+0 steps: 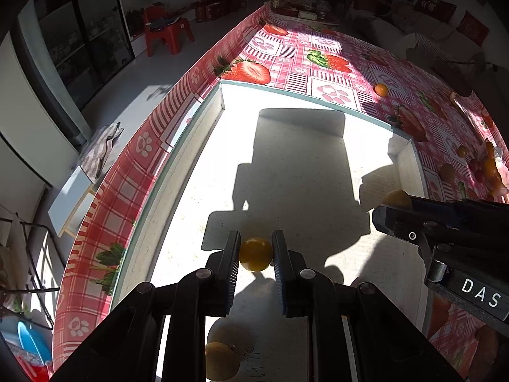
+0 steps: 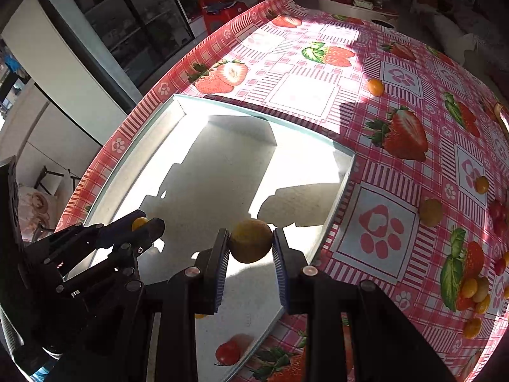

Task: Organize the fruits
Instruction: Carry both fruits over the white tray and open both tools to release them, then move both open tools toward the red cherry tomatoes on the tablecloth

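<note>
A shallow white tray [image 1: 219, 98] [image 2: 178, 108] lies on the strawberry tablecloth. My left gripper [image 1: 256, 254] is shut on a small yellow-orange fruit [image 1: 256, 254] above the tray floor; it also shows at the left of the right wrist view [image 2: 144, 224]. My right gripper [image 2: 251, 242] is shut on a larger tan-yellow round fruit [image 2: 250, 240] over the tray's right part; it enters the left wrist view from the right [image 1: 386, 210], with the fruit [image 1: 396, 198] at its tip. A tan fruit [image 1: 221, 361] and a red fruit [image 2: 227, 352] lie in the tray near me.
Loose fruits lie on the cloth right of the tray: a small orange one [image 1: 380, 89] [image 2: 375, 87], a tan one [image 2: 430, 212], and a cluster of orange and red ones [image 2: 477, 293] [image 1: 486, 168]. The table's left edge drops to the floor; a red plastic chair [image 1: 168, 31] stands beyond.
</note>
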Demonstrator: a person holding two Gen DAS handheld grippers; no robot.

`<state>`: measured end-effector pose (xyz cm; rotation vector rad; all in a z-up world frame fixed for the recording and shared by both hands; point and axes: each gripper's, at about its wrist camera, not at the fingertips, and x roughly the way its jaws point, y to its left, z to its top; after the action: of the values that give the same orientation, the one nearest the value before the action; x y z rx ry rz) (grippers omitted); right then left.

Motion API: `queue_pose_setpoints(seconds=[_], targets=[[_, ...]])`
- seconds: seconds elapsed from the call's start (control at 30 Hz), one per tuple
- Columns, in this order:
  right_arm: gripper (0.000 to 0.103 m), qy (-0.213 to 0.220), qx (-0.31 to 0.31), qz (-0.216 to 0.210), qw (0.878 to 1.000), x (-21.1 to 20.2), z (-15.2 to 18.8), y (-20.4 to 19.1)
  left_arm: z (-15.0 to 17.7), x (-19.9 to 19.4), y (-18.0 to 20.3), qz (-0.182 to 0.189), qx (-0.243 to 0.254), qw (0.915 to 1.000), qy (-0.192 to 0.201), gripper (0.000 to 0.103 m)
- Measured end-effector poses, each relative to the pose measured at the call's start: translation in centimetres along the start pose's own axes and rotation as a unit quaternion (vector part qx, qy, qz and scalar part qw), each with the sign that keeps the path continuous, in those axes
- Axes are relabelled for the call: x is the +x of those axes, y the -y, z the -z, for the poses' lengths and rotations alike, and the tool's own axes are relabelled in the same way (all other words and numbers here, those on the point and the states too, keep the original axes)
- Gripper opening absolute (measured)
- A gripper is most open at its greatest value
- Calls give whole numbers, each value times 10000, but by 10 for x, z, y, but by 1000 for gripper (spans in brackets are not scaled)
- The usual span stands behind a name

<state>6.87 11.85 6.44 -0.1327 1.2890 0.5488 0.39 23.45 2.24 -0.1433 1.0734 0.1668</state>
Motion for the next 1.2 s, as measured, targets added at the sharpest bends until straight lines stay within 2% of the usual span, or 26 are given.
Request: queue_pose_setpoints(seconds=[0.23,0.43,0.47,0.5,0.53,0.57,0.67,0.73,0.97,1.2], targets=[[30,-210,-73,95,9997,19,-5,-2,-1,2,4,-125,154,9998,45,22],[31,-217,-260,278,9990,23,-7,-11,-1,2,4,-160,184,9997,58,24],[33,-229,-234,250,9992,23,-8,-10,-1,2,4,-214,175,9996,68,27],[35,-242,-177,185,9994,23,-9,-9,-1,1,3,-276,152,9995,74,44],[43,-232,-108,145,9996,21,-10,-7,0,0,2,-292,126,9994,117,61],[55,-178,-49,142,9997,18,-10,-6,0,-3,0,-302,101,9993,190,63],[75,129,41,18,9999,0,-9,-3,1,-7,-2,-293,89,9993,235,63],[80,314,90,3,9995,-13,-8,-2,1,-11,-3,-305,85,9992,250,63],[82,547,437,-158,9974,-47,5,14,10,-35,8,-229,184,9987,408,63],[83,582,793,-100,9951,-74,46,41,26,-64,43,7,506,9971,564,63]])
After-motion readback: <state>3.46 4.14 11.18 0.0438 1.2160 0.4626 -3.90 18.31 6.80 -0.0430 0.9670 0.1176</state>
